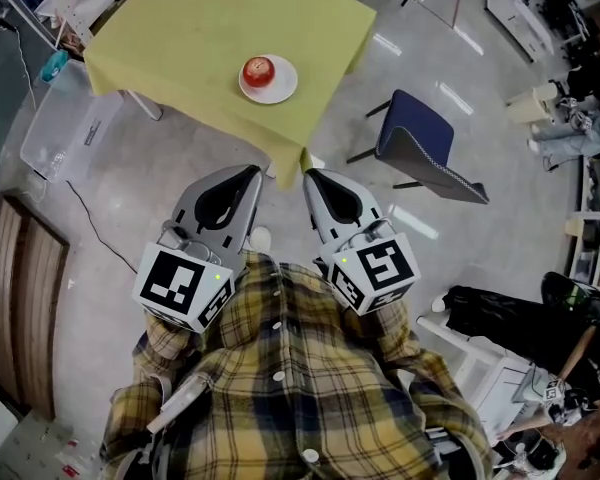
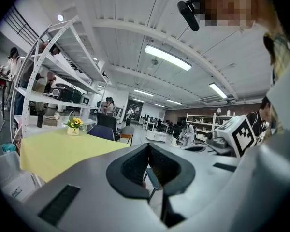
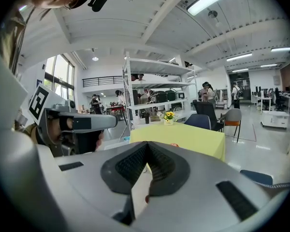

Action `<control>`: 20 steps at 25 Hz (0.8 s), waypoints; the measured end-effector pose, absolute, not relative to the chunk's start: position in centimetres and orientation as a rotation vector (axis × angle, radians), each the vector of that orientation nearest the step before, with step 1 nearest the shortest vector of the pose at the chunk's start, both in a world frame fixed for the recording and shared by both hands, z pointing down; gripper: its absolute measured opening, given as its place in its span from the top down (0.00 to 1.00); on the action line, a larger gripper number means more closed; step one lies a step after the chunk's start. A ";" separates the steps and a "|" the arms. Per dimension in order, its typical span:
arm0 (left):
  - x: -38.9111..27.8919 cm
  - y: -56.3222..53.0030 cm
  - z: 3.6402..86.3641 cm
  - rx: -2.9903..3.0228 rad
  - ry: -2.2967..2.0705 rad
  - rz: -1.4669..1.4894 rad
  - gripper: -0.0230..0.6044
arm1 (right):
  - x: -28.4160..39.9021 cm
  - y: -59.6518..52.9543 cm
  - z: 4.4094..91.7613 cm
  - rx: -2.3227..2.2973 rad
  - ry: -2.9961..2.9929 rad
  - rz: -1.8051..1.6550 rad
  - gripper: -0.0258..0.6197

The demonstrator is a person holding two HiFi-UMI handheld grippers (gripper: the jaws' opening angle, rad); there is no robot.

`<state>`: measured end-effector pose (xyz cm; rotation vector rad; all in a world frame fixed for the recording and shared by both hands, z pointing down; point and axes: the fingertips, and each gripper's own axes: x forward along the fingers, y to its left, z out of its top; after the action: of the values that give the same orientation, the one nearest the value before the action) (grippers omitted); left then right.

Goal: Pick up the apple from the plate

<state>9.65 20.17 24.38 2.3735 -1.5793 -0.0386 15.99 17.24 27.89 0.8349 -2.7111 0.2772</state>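
A red apple lies on a small white plate near the front edge of a table with a yellow cloth. My left gripper and right gripper are held side by side in front of the person's plaid shirt, short of the table's near corner, both pointing toward it. Both have their jaws together with nothing between them. In the right gripper view the gripper points at the yellow table, and a red sliver of the apple peeks over its body. The left gripper points past the table's right side.
A dark blue chair stands right of the table. A clear plastic box sits on the floor at its left. A flower pot stands at the table's far end, with white shelving beyond. Bags and white furniture lie at the right.
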 end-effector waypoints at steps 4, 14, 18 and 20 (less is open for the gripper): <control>9.5 18.1 24.7 2.365 -1.577 -0.032 0.95 | 15.9 15.2 28.4 0.833 -2.705 0.294 0.96; 5.8 11.3 25.7 2.388 -1.509 -0.015 0.95 | 12.6 8.8 29.5 0.897 -2.664 0.334 0.96; 3.4 7.5 25.7 2.423 -1.463 -0.003 0.95 | 10.2 5.4 29.5 0.947 -2.651 0.333 0.96; 1.9 5.4 25.8 2.438 -1.431 0.009 0.95 | 8.8 3.6 29.6 0.983 -2.639 0.341 0.96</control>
<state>1.90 5.43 25.80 2.4382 -1.4312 0.0093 8.80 3.56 29.56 0.9827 -2.6389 0.3408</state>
